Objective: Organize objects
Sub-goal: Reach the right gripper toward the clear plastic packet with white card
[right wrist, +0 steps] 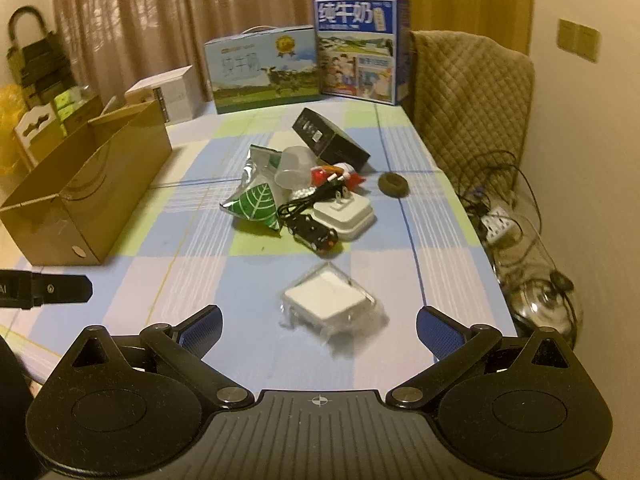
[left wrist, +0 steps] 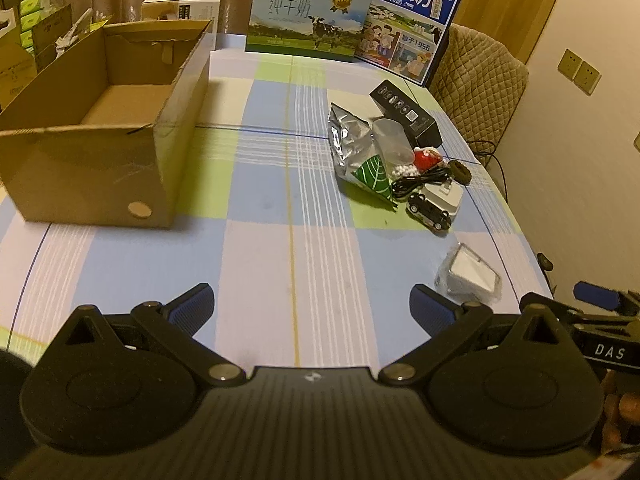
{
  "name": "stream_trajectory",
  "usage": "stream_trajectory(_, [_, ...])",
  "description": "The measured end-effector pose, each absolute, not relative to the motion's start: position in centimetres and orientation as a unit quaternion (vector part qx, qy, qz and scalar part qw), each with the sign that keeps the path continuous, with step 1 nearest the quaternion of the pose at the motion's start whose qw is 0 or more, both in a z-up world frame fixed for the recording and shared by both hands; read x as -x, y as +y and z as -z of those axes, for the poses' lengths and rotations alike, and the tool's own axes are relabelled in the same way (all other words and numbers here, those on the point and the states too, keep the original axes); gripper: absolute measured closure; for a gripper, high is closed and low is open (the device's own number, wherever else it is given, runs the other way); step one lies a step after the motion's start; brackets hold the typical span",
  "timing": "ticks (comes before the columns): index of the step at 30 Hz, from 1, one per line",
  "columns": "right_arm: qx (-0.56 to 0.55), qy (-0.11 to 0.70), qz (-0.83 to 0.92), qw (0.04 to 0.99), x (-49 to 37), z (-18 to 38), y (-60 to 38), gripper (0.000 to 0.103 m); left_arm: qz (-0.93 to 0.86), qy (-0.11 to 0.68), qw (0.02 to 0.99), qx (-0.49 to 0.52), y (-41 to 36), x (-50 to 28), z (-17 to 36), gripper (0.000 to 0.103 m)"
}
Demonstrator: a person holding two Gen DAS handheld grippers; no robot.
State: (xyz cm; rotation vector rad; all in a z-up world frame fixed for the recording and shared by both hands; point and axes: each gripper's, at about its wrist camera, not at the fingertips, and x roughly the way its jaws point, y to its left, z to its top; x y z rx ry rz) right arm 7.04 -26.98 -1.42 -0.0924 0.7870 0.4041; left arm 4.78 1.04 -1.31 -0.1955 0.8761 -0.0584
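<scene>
An open, empty cardboard box (left wrist: pixel 104 128) (right wrist: pixel 80 192) stands on the left of the checked table. A pile of small items lies mid-right: a foil bag with a green leaf (left wrist: pixel 360 160) (right wrist: pixel 256 200), a clear cup (left wrist: pixel 390 140) (right wrist: pixel 292 166), a black box (left wrist: pixel 408 112) (right wrist: pixel 332 142), a toy car (left wrist: pixel 428 210) (right wrist: pixel 314 234), a white charger with black cable (right wrist: pixel 344 212), a red toy (right wrist: pixel 334 174). A bagged white adapter (left wrist: pixel 472 276) (right wrist: pixel 328 300) lies nearest. My left gripper (left wrist: pixel 312 314) is open and empty. My right gripper (right wrist: pixel 320 328) is open, just short of the adapter.
Two milk cartons (left wrist: pixel 308 20) (right wrist: pixel 360 48) stand at the table's far edge. A quilted chair (right wrist: pixel 472 92) is at the right, with cables and a power strip (right wrist: pixel 498 226) below. A brown hair tie (right wrist: pixel 394 184) lies by the pile. More boxes sit behind the cardboard box.
</scene>
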Motion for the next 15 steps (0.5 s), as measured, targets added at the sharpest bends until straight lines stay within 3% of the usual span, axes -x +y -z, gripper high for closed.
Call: stream_trajectory(15, [0.1, 0.437, -0.21, 0.869, -12.9, 6.9, -25.1, 0.003, 0.047, 0.437, 0.895, 0.068, -0.5, -10.6, 4.6, 0.001])
